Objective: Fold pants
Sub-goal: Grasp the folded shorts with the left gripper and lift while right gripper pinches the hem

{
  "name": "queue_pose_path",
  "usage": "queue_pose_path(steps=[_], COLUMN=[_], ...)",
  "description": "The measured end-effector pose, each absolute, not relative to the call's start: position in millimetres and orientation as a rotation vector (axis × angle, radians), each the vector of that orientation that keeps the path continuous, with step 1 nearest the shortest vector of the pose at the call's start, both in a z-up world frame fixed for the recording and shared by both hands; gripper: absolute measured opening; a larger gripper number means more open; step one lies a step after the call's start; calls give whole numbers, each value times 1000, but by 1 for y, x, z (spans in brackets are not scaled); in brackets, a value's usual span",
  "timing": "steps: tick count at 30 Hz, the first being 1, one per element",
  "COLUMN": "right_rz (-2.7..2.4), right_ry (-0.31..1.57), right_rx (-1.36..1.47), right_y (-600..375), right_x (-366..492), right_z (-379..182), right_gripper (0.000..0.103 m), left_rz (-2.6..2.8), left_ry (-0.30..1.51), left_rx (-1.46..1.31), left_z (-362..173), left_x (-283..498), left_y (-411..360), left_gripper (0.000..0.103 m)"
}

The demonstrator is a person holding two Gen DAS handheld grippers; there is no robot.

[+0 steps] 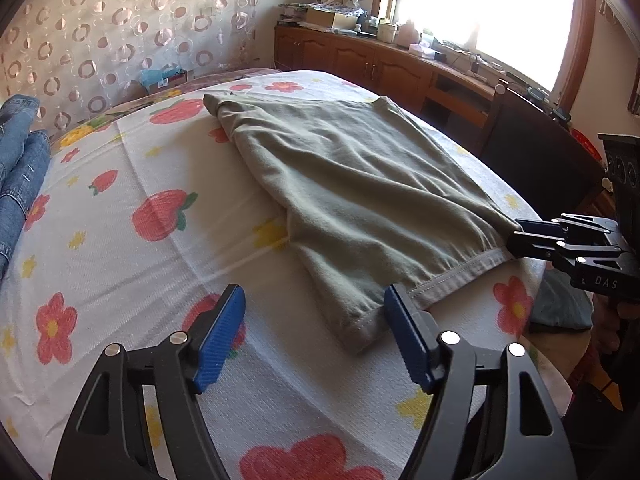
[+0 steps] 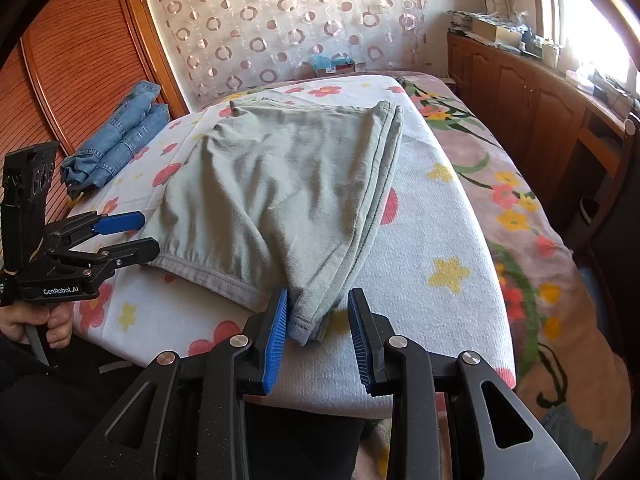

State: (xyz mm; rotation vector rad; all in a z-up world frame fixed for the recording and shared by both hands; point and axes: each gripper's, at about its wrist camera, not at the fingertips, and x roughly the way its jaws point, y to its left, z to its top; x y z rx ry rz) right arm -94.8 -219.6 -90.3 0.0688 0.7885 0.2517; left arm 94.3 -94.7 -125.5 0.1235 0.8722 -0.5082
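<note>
Spreading wide, the left gripper (image 1: 314, 334) has its blue-padded fingers (image 1: 218, 340) parted over the flowered towel (image 1: 120, 264), holding nothing; its right finger lies just beside the hemmed corner of the pants (image 1: 352, 184). The right gripper (image 2: 318, 334) also has its fingers (image 2: 276, 340) apart, and another corner of the pants (image 2: 280, 184) lies between them, not pinched. Seen from the left wrist camera, the right gripper (image 1: 520, 236) reaches in at the near right edge of the bed, its tips at the waistband end. The grey-green pants lie folded on the towel, across the middle of the bed. A pile of blue jeans (image 2: 116, 140) sits at the far left edge.
</note>
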Motion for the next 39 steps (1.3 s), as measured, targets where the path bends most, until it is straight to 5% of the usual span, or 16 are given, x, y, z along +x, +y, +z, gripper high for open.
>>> queue_pose_path(steps=[13,21,31,36,39], right_rz=[296,295,330,345,347], right_ry=[788,773,776,766,741], right_rx=[71,67,96,120,123], right_y=[-217,-216,-218,-218,-219], right_x=[-93,-96,-95,-94,-95], right_z=[-92,-93,-95,-94,-88], right_gripper=[31,31,17,12,11], left_rz=[-508,-563,-587,-634,-623], left_ry=[865,877,884,869,864], left_rx=[124,116,115,127,130], left_z=[-126,-124,-123,-120,-115], left_x=[94,91,89,84,83], left_y=[-95,-99,-102,-110,-110], left_gripper=[76,52,49,16,11])
